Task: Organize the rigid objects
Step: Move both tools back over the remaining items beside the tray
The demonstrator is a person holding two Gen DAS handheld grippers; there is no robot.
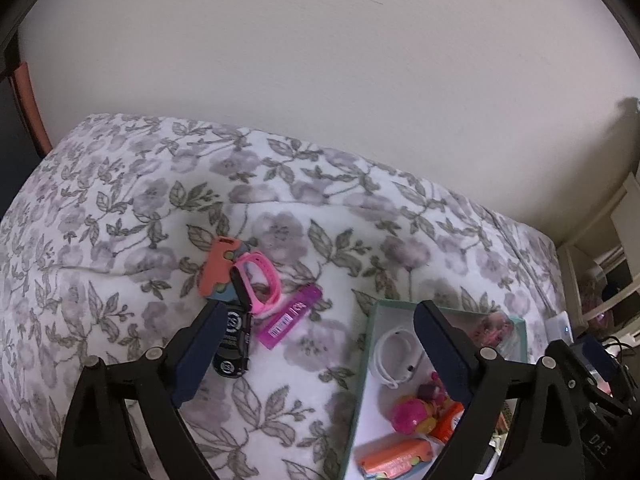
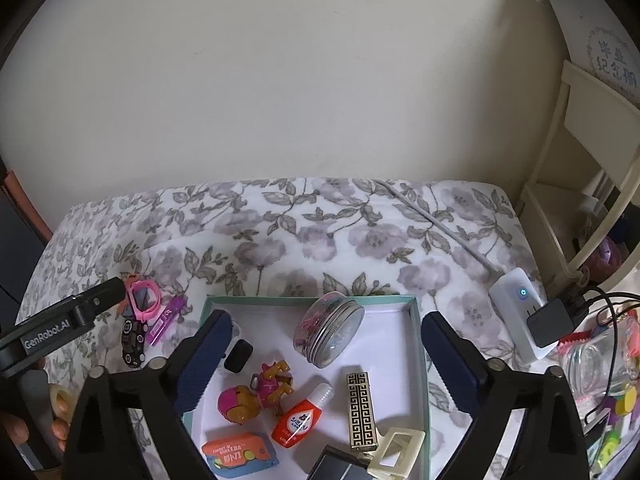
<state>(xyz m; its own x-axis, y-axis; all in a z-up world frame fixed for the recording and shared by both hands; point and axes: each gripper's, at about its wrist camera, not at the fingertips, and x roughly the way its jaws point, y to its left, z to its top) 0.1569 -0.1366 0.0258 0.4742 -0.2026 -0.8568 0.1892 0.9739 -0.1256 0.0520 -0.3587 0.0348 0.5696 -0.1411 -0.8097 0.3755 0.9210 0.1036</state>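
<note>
My left gripper (image 1: 320, 308) stands open above the floral bedspread (image 1: 140, 220), with nothing between its fingers. To its left lie a pink watch (image 1: 258, 280), an orange case (image 1: 218, 264), a black toy car (image 1: 232, 340) and a purple pack (image 1: 290, 316). My right gripper (image 2: 326, 318) hangs open over a teal box (image 2: 418, 360). Inside the box are a round metal-lidded jar (image 2: 330, 330), a pink toy dog (image 2: 260, 392), an orange glue bottle (image 2: 300, 420), a gold patterned lighter (image 2: 362, 412), an orange card box (image 2: 240, 454) and a cream hair clip (image 2: 398, 452).
A white power strip (image 2: 516, 312) with a black charger (image 2: 550, 322) and cables lies at the bed's right edge. Beside it stand a cream shelf (image 2: 560, 208) and a glass jar (image 2: 600, 364). A plain wall runs behind the bed. A person's hand (image 2: 60, 428) shows at lower left.
</note>
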